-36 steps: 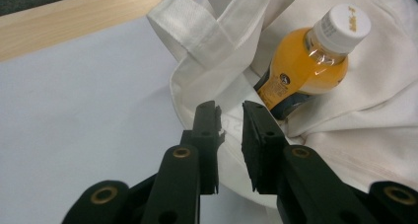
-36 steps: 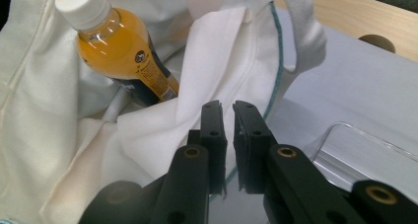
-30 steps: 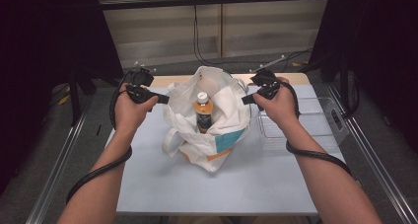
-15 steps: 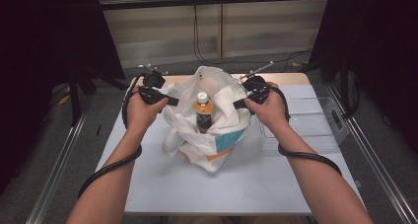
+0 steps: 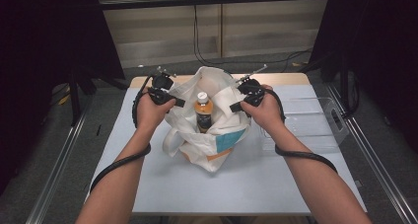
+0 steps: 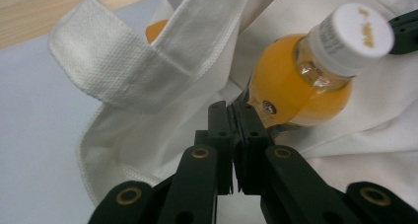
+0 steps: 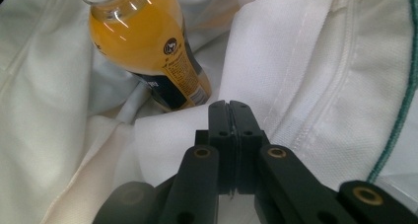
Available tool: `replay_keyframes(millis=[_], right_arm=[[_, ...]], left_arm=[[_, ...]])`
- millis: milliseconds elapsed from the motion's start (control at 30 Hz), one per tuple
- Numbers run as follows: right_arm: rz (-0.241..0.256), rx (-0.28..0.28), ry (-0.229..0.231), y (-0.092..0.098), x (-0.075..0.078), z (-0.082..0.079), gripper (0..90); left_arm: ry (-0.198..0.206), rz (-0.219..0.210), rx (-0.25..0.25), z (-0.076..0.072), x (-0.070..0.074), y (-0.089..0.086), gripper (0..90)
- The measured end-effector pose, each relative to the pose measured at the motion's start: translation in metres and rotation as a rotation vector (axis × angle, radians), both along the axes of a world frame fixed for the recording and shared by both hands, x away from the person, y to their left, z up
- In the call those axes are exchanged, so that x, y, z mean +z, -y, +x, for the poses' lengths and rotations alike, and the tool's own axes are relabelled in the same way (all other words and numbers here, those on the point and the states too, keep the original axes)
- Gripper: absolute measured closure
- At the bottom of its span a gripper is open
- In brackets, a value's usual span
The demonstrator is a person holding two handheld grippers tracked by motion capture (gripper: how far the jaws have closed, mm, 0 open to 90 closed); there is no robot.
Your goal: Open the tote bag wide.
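1. Near the far edge of the tabletop (image 5: 148, 184), about midway between its left and right edges, sits a white cloth bag (image 5: 217, 135) with a blue and orange print low on its front
2. A bottle (image 5: 202, 111) of orange drink stands upright inside the bag, its white cap (image 5: 202, 95) above the folds of cloth
3. The left gripper (image 5: 178, 103) is at the left rim of the bag, held in the person's left hand (image 5: 150, 110), and points toward the bottle
4. In the left gripper view its jaws are pressed together with no gap; whether a fold of cloth lies between them cannot be told
5. In that view the tips of the left gripper (image 6: 230, 108) sit just in front of the bottle (image 6: 296, 86), and a broad white strap (image 6: 148, 61) loops over to the left
6. The right gripper (image 5: 235, 107) is at the right rim of the bag, in the right hand (image 5: 263, 110), pointing inward at the bottle
7. In the right gripper view the tips of that gripper (image 7: 229, 105) are clenched together against a white fold of the bag (image 7: 276, 86); a grasp on the cloth cannot be confirmed
8. The bottle (image 7: 148, 51) leans up and left of those tips, its dark label turned to the camera
9. A clear plastic box (image 5: 310, 123) rests at the right edge of the tabletop, just beside the bag
10. A black cable (image 5: 305, 155) trails along each forearm
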State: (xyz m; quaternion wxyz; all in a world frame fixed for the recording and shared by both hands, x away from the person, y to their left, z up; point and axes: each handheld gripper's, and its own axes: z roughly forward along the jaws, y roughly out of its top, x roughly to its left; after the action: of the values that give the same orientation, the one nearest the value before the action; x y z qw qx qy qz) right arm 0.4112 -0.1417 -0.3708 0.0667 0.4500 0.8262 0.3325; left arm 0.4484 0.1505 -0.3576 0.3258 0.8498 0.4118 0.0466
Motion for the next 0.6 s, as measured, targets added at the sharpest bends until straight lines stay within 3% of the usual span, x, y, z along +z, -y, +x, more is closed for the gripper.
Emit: replay_keyframes(millis=[67, 100, 133, 200, 233, 300, 333, 400, 433, 467, 500, 567, 600], right_arm=[[-0.005, -0.004, -0.006, 0.000, 0.000, 0.000, 89.7], [-0.008, -0.002, -0.006, 0.000, -0.002, 0.000, 89.7], [-0.009, -0.003, -0.009, 0.000, -0.003, 0.000, 89.7], [-0.007, 0.001, -0.008, 0.000, -0.006, 0.000, 89.7], [-0.005, 0.003, -0.005, 0.000, -0.007, 0.000, 89.7], [-0.013, -0.003, -0.013, 0.000, -0.010, 0.000, 89.7], [-0.016, -0.003, -0.011, 0.000, -0.012, 0.001, 89.7], [-0.014, -0.011, -0.018, 0.001, -0.015, 0.001, 89.7], [-0.011, -0.008, -0.016, 0.002, -0.016, 0.002, 89.7], [-0.012, -0.014, -0.022, 0.002, -0.016, 0.002, 89.8], [-0.012, -0.015, -0.024, 0.002, -0.017, 0.002, 89.7], [-0.014, -0.011, -0.023, 0.002, -0.017, 0.002, 89.9], [-0.022, -0.007, -0.020, 0.002, -0.017, 0.002, 90.0]], left_arm=[[-0.010, -0.007, 0.007, 0.000, -0.003, 0.000, 87.1], [-0.015, -0.029, 0.034, -0.001, -0.007, 0.001, 87.1], [-0.018, 0.001, 0.002, 0.000, -0.007, -0.002, 87.1], [-0.020, 0.003, 0.009, -0.001, -0.011, -0.003, 87.1], [-0.027, 0.029, -0.015, 0.000, -0.011, -0.005, 87.1], [-0.024, 0.002, 0.028, -0.001, -0.014, -0.006, 87.2], [-0.033, 0.022, 0.013, -0.001, -0.014, -0.008, 87.1], [-0.031, 0.010, 0.034, -0.002, -0.017, -0.010, 87.2], [-0.036, 0.034, 0.006, -0.001, -0.016, -0.013, 87.2], [-0.034, 0.014, 0.038, -0.002, -0.018, -0.012, 87.2], [-0.033, 0.028, 0.020, -0.002, -0.018, -0.014, 87.3], [-0.034, 0.014, 0.042, -0.003, -0.019, -0.014, 87.4], [-0.032, 0.032, 0.025, -0.003, -0.019, -0.016, 87.5]])
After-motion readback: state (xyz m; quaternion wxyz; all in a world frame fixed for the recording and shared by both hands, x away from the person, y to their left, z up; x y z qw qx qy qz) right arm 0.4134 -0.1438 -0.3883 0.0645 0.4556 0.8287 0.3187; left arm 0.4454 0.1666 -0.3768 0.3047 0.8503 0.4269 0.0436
